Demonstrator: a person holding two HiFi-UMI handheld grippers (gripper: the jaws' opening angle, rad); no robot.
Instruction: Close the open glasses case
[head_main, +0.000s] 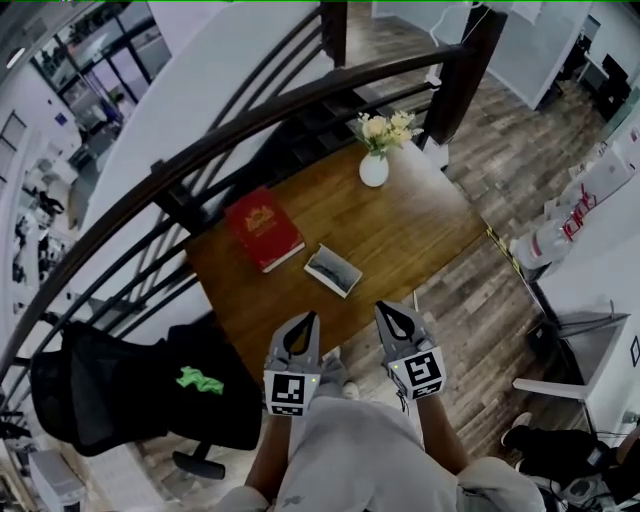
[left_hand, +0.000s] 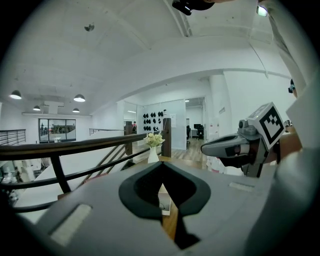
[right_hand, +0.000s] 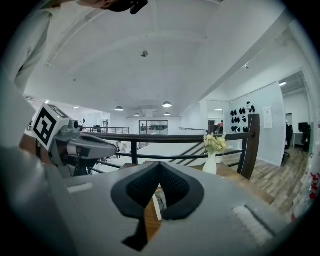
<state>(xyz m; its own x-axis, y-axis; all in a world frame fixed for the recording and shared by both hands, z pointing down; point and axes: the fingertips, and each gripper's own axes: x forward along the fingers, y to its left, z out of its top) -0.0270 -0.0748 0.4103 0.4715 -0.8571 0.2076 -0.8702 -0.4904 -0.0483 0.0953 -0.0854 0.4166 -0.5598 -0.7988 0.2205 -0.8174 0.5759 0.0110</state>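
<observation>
The open glasses case (head_main: 333, 270) lies flat near the middle of the wooden table (head_main: 420, 235), its pale lining facing up. Both grippers hover side by side over the table's near edge, short of the case. My left gripper (head_main: 308, 320) is shut and holds nothing, and so is my right gripper (head_main: 386, 310). In the left gripper view the jaws (left_hand: 161, 165) meet at their tips, and a strip of the case (left_hand: 165, 201) shows through the hole between them. The right gripper view shows the same: shut jaws (right_hand: 160, 165) with the case (right_hand: 159, 199) behind them.
A red book (head_main: 263, 228) lies left of the case. A white vase of flowers (head_main: 375, 160) stands at the table's far edge. A dark curved railing (head_main: 200, 150) runs behind the table. A black chair with a bag (head_main: 140, 390) sits at the left.
</observation>
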